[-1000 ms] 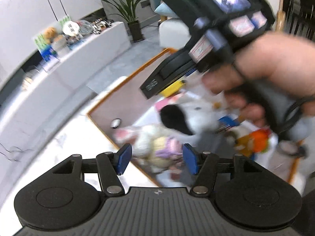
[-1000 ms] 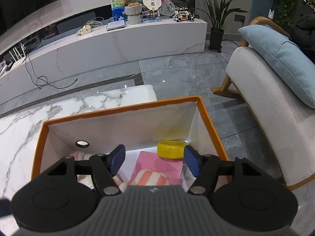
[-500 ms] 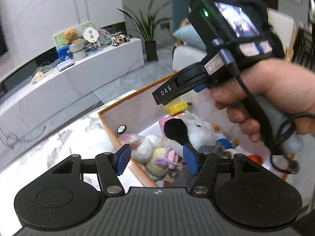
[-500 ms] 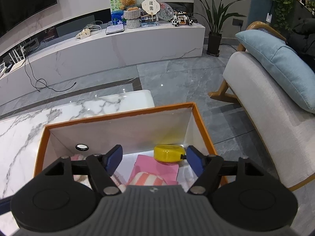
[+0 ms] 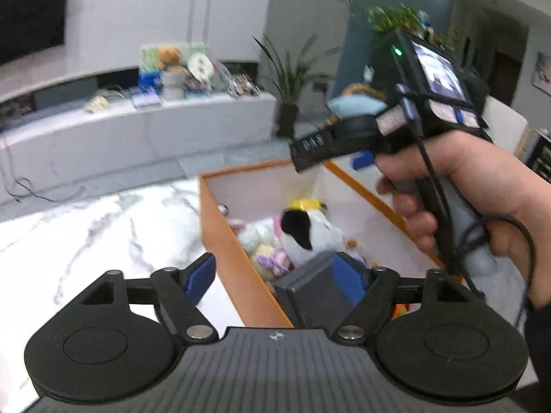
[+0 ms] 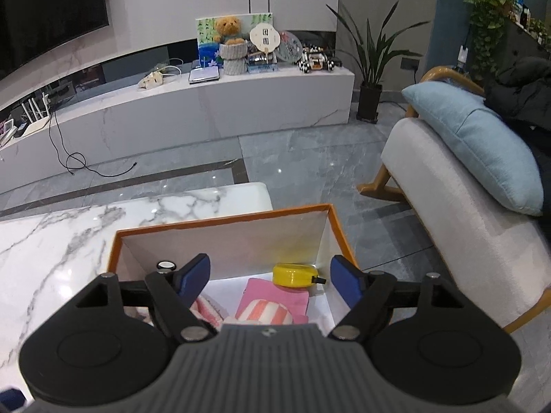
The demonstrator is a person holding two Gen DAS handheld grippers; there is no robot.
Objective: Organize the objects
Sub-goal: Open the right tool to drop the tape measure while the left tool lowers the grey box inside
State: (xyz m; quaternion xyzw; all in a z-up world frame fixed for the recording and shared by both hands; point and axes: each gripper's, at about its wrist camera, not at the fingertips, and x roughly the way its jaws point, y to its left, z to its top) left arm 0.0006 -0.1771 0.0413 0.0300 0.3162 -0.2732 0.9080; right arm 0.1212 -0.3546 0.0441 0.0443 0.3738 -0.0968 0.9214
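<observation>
An orange-rimmed box [image 5: 220, 237] stands on the marble table [image 5: 86, 237] and holds several soft toys, among them a white plush with a black ear [image 5: 303, 230]. A dark grey block [image 5: 316, 296] lies at the box's near end by my left gripper's right finger. My left gripper [image 5: 275, 275] is open and empty above the box's near left rim. My right gripper [image 6: 270, 278] is open and empty over the box [image 6: 224, 222], above a yellow tape measure [image 6: 294, 275], a pink cloth [image 6: 275, 297] and a striped item [image 6: 263, 313]. The right gripper's body [image 5: 406, 120] shows in the left wrist view.
A white armchair [image 6: 458, 213] with a blue cushion [image 6: 482, 144] stands right of the table. A long white TV bench [image 6: 193, 110] with ornaments runs along the far wall, with a potted plant [image 6: 370, 69] at its end. Grey tiled floor lies between.
Both grippers have risen and pulled back from the box. The left wrist view has swung up and to the left, so the table and bench show more. Both stay open.
</observation>
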